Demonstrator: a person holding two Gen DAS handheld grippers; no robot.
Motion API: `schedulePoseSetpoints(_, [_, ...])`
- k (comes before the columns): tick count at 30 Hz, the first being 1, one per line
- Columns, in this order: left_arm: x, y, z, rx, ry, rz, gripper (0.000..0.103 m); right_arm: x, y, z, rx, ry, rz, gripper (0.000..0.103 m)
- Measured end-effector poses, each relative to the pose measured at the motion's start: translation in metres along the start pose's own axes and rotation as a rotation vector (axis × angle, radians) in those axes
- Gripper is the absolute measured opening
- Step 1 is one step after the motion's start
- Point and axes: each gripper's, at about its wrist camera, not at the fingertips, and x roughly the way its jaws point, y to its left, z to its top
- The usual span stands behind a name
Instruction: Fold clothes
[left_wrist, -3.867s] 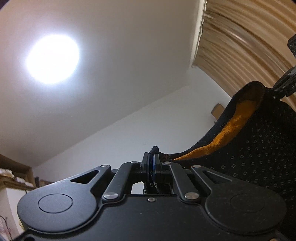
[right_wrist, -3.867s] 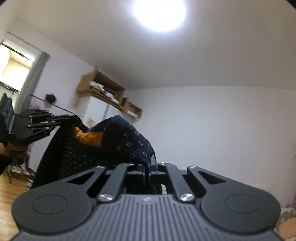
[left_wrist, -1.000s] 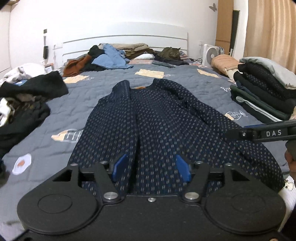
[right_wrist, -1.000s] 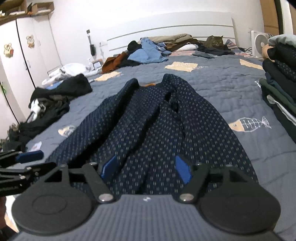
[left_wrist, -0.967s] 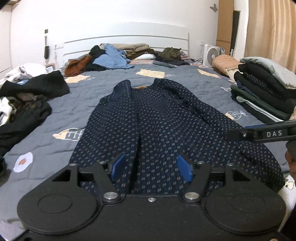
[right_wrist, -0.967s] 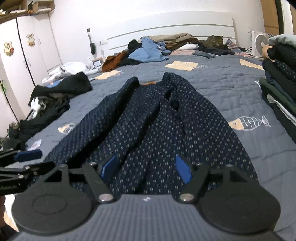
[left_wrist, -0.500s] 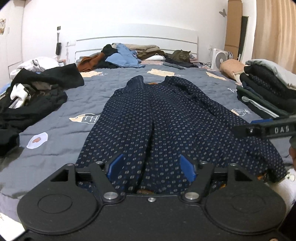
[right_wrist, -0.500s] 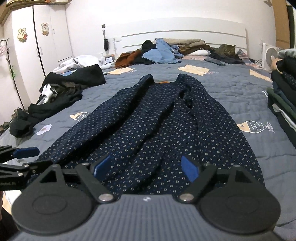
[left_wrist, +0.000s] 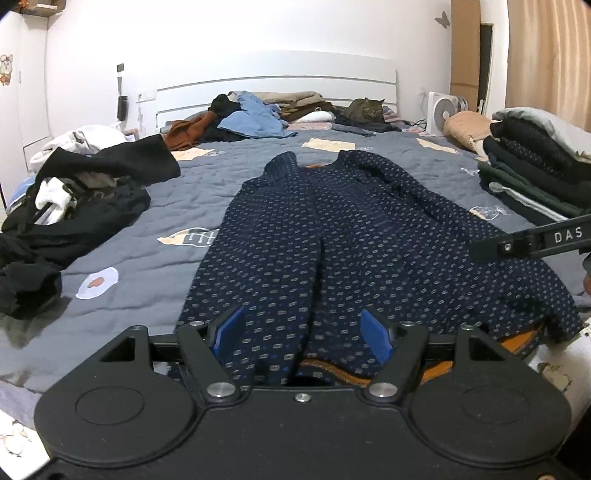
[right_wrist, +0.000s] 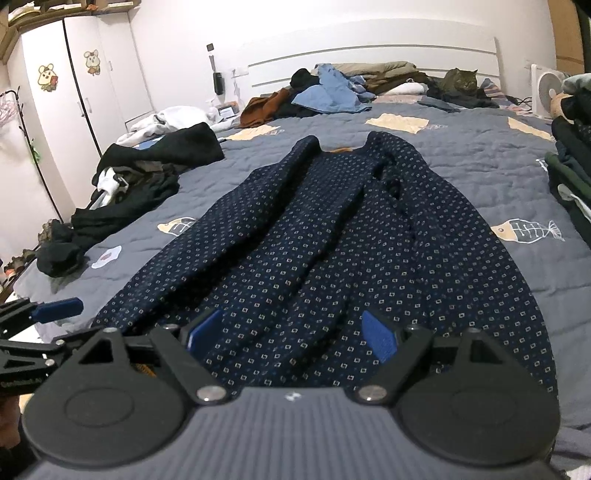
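step: start fold | garment (left_wrist: 325, 236): flat on bed (left_wrist: 229, 177), collar at 12 o'clock, hem nearest | left gripper (left_wrist: 301, 334): jaws apart, empty | right gripper (right_wrist: 291, 332): just widened, empty | advice: pinch hem corners evenly, lift together toward collar

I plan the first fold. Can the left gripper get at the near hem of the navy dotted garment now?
Probably yes: the left gripper has open jaws just above the hem of the navy dotted garment, with nothing between.

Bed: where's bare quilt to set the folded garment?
Free: quilt between the navy garment and the headboard heap. Crowded: dark pile left, folded stack right.
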Motion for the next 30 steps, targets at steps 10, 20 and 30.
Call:
schedulePoseSetpoints(10, [-0.006,0.033,-0.019,0.029,0.103,0.062,0.068,0.006,0.009,0.004,0.016,0.011,0.043,0.083])
schedulePoseSetpoints(20, [0.014,0.033,-0.043,0.182,0.229,0.114,0.069,0.016,0.027,0.006,0.008,0.021,0.073,0.083])
schedulePoseSetpoints(30, [0.014,0.080,-0.020,0.157,0.217,0.103,0.010,0.026,0.033,0.005,0.004,0.048,0.079,0.083])
